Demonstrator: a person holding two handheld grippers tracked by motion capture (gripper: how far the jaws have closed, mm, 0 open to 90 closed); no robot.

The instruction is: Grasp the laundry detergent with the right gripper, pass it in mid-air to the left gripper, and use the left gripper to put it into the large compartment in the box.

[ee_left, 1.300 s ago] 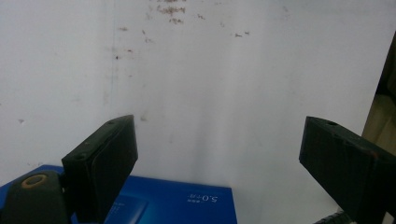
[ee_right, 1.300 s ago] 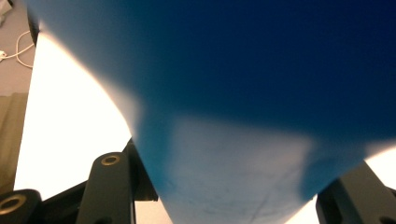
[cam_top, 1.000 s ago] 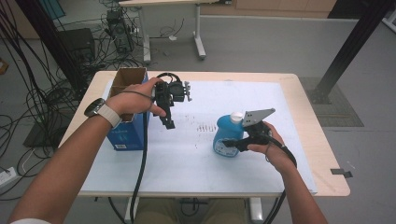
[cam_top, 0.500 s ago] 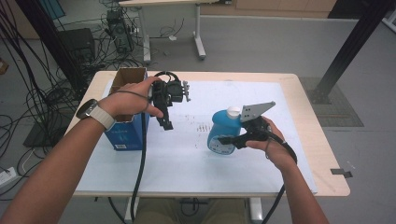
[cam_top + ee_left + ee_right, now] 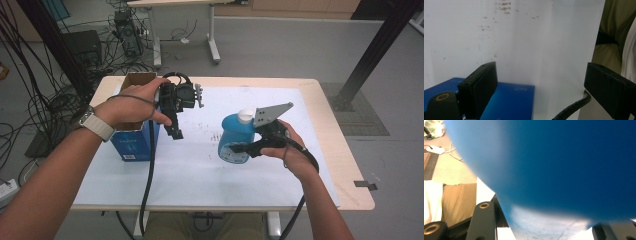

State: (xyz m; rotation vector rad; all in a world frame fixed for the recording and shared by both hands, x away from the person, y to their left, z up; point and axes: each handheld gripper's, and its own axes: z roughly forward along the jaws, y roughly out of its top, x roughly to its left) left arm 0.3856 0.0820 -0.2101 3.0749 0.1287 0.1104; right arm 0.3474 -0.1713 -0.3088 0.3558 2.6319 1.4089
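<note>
High view, nearest the person: the right gripper (image 5: 245, 148) has its 2 jaws clamped on the lower body of the blue bottle (image 5: 235, 137), and the grip has not slackened over the last second. Compared with 1 second ago, the bottle sits higher in the frame and slightly farther left, and it appears to be clear of the white tabletop (image 5: 200, 170) rather than standing on it. It remains roughly upright, white cap (image 5: 245, 116) on top. In the right gripper view, the bottle's blue wall (image 5: 564, 165) sits directly against the lens, with a jaw on each side of it.

Farther out, the left gripper (image 5: 175, 131) has also risen a little. Its jaws point down, stand wide apart and carry nothing; in the left gripper view, bare tabletop shows between them. It hangs beside the blue box (image 5: 134, 142), apart from it, near the tabletop's left edge. The box's open cardboard top (image 5: 137, 79) faces up.

Judgement: the pick-up is complete and the transfer phase is starting. The empty left gripper is probably positioned to receive or steady the bottle, or to handle the cap.
</note>
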